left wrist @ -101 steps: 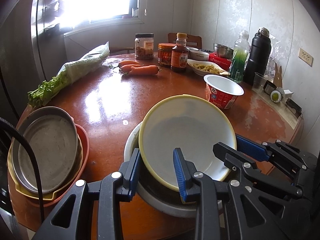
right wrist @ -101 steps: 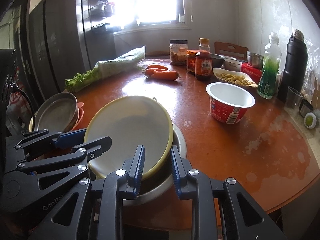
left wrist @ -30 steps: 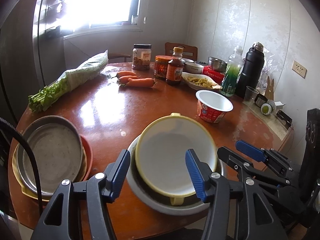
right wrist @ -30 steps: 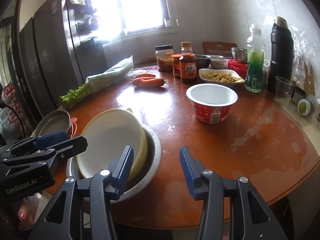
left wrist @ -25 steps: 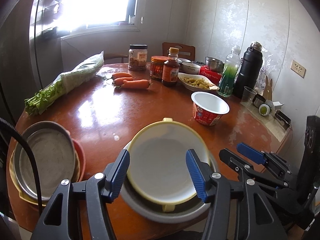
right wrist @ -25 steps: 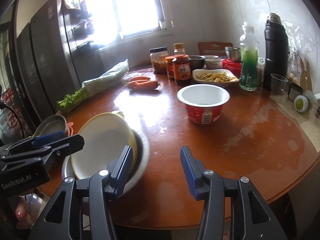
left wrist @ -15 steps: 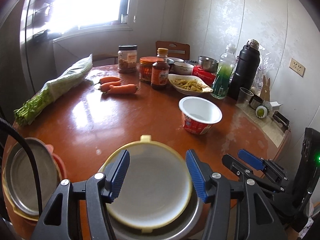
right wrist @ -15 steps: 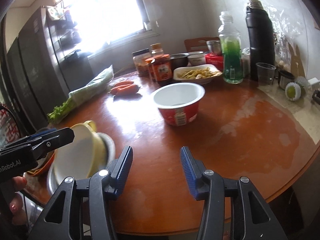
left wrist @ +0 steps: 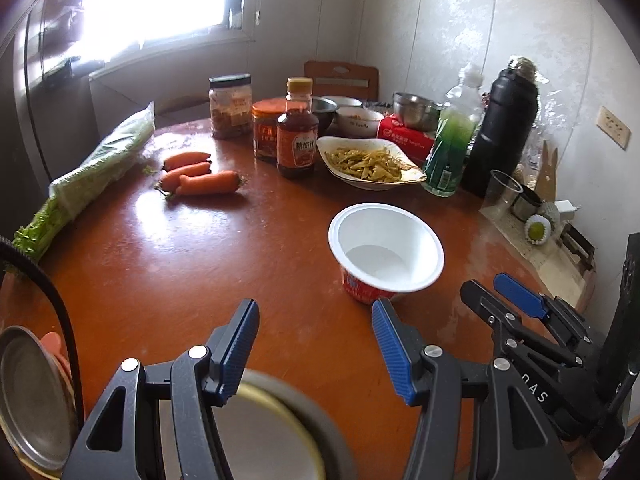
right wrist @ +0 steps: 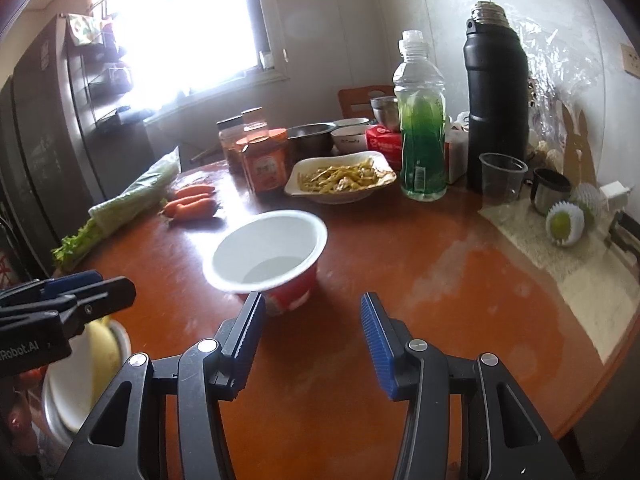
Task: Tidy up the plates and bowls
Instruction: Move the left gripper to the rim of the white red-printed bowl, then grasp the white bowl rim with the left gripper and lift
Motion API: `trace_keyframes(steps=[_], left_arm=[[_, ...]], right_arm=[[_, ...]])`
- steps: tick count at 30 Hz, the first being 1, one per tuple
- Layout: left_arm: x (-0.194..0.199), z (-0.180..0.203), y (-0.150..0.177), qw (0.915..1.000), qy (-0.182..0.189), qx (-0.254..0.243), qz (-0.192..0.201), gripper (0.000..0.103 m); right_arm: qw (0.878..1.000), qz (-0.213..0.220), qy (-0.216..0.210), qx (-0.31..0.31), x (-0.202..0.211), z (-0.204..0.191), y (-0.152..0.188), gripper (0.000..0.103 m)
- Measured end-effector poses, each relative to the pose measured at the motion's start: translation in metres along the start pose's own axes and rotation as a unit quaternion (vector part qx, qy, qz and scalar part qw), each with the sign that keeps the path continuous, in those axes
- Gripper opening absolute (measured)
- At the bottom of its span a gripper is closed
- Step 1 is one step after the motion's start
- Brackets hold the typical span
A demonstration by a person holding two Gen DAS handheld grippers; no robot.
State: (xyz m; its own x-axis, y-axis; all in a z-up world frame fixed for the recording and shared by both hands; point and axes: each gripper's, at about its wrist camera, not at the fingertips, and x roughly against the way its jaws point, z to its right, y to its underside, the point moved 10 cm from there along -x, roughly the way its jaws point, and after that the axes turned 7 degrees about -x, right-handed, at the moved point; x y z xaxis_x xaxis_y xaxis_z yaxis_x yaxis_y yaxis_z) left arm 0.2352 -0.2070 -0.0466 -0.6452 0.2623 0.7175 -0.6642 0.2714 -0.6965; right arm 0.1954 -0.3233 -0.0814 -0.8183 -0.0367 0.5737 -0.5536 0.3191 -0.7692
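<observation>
A white paper bowl with a red outside [left wrist: 386, 248] [right wrist: 268, 248] stands empty on the brown round table [left wrist: 180, 264]. My left gripper [left wrist: 316, 320] hovers open just short of it, with nothing between its fingers. My right gripper [right wrist: 312, 312] is open too, and the bowl sits just beyond its left finger [right wrist: 250, 328]. A yellow-rimmed bowl [left wrist: 264, 436] [right wrist: 102, 344] rests inside a metal basin [left wrist: 324, 424] under the left gripper, at the table's near edge. A metal plate [left wrist: 28, 392] tops a stack at the far left.
A white dish of yellow food [left wrist: 372, 160] [right wrist: 340, 178] sits behind the paper bowl. Carrots [left wrist: 200, 180], bagged celery [left wrist: 92, 172], jars and a sauce bottle [left wrist: 298, 136] line the back. A green bottle [right wrist: 422, 136], black flask [right wrist: 496, 104] and plastic cup [right wrist: 502, 178] stand right.
Both grippers have swung right, away from the yellow bowl and basin and toward the paper bowl. The bowl and basin have slid to the bottom and left edges of the views.
</observation>
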Motion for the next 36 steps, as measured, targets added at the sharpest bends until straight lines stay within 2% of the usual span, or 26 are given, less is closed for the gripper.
trace_keyframes(steps=[3, 7, 13, 15, 23, 29, 31, 33, 36], left_arm=[[-0.015, -0.001, -0.007, 0.9998, -0.017, 0.000, -0.010, 0.059], [-0.031, 0.000, -0.014, 0.9997, -0.015, 0.003, -0.020, 0.059], [-0.051, 0.004, -0.017, 0.9989, 0.001, 0.012, -0.045, 0.059], [-0.056, 0.003, -0.018, 0.9986, 0.005, 0.018, -0.050, 0.059], [-0.070, -0.007, -0.014, 0.9967, -0.001, 0.041, -0.070, 0.059], [-0.072, -0.007, -0.005, 0.9950, 0.017, 0.051, -0.083, 0.058], [-0.070, -0.005, -0.005, 0.9952, 0.025, 0.050, -0.080, 0.054], [-0.068, 0.002, -0.003, 0.9952, 0.038, 0.043, -0.079, 0.042], [-0.065, 0.013, 0.000, 0.9939, 0.066, 0.036, -0.081, 0.030]], right_arm=[[1.000, -0.006, -0.014, -0.003, -0.014, 0.003, -0.010, 0.051], [1.000, -0.024, -0.012, 0.001, -0.040, 0.007, -0.020, 0.051], [0.998, -0.054, -0.027, 0.008, -0.072, 0.000, -0.024, 0.041], [0.997, -0.064, -0.033, 0.013, -0.080, -0.005, -0.023, 0.035], [0.995, -0.073, -0.062, 0.037, -0.077, -0.026, -0.011, 0.029], [0.994, -0.076, -0.072, 0.037, -0.067, -0.029, -0.001, 0.028], [0.993, -0.079, -0.079, 0.031, -0.064, -0.030, 0.002, 0.028], [0.992, -0.084, -0.089, 0.030, -0.060, -0.033, 0.007, 0.026], [0.992, -0.084, -0.092, 0.037, -0.053, -0.038, 0.013, 0.026]])
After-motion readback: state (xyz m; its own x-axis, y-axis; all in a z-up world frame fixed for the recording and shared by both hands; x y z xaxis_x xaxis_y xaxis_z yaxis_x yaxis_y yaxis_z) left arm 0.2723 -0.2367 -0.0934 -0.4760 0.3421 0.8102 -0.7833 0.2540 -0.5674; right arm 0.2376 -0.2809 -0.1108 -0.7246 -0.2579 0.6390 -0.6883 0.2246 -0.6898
